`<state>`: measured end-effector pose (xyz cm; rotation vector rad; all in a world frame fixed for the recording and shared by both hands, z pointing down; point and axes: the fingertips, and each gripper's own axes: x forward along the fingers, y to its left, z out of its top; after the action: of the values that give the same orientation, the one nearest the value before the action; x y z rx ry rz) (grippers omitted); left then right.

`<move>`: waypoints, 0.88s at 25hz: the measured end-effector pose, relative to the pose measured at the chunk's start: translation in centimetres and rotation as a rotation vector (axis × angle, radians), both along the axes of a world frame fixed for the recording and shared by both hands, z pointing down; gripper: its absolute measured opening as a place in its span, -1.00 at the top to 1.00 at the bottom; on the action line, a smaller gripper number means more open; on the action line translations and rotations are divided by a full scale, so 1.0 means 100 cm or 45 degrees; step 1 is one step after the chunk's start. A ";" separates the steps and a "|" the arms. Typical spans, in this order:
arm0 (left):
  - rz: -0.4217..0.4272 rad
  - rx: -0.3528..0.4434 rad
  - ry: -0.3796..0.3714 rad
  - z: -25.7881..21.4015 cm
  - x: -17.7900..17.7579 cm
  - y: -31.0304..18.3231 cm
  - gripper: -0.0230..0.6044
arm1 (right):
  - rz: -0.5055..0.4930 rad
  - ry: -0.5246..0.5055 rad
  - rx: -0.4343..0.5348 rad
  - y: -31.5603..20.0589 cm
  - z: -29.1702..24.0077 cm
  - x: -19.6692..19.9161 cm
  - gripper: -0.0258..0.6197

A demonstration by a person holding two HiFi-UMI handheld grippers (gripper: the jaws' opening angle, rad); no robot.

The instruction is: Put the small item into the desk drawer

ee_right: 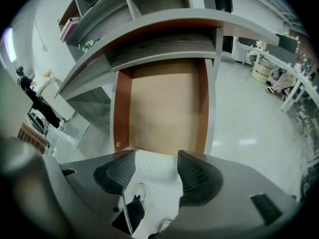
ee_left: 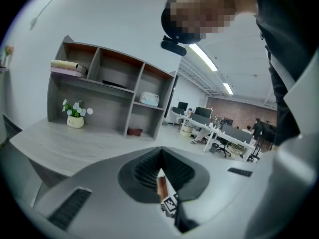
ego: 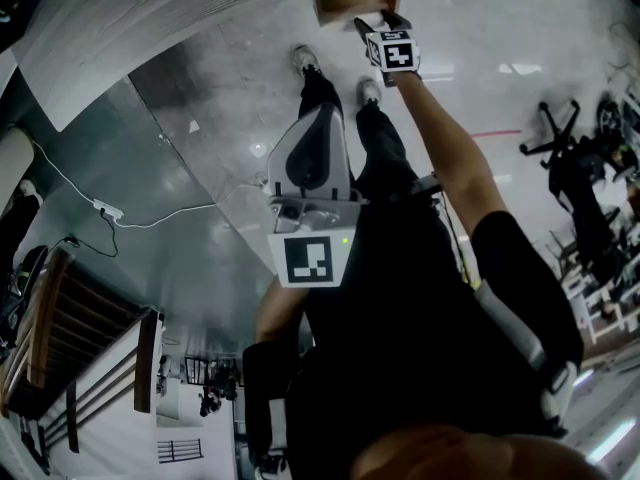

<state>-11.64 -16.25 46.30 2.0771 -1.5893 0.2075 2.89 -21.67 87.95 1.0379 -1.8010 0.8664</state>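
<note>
The desk drawer (ee_right: 159,103) is pulled out from under the grey desk (ee_right: 149,29), and its tan wooden bottom is bare. My right gripper (ee_right: 155,172) hovers at the drawer's front edge, shut on a small white crinkled item (ee_right: 152,161) between its pads. In the head view this gripper (ego: 378,20) is at the top, right by the drawer (ego: 345,3). My left gripper (ego: 322,113) is held close to the person's body at mid-height. Its jaws (ee_left: 160,156) are together with nothing in them.
A shelf unit (ee_left: 109,93) and a small flower pot (ee_left: 76,121) stand on the desk top (ee_left: 75,146). The person's shoes (ego: 305,60) are just in front of the drawer. A power strip with cable (ego: 105,208) lies on the floor at left. An office chair (ego: 560,138) stands at right.
</note>
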 end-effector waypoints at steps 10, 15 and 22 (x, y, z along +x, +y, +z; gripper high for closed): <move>-0.019 -0.017 0.002 0.007 -0.010 -0.004 0.93 | -0.013 0.095 -0.030 -0.019 0.014 0.002 0.11; -0.018 -0.028 0.005 0.011 -0.010 -0.005 0.93 | 0.002 0.105 -0.047 -0.024 0.019 0.002 0.11; -0.035 -0.046 0.023 0.017 -0.011 -0.008 0.93 | -0.001 0.136 -0.069 -0.033 0.027 0.001 0.11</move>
<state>-12.69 -17.08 48.04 2.0230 -1.5906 0.2059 2.96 -25.01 90.62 1.0291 -1.6801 0.8392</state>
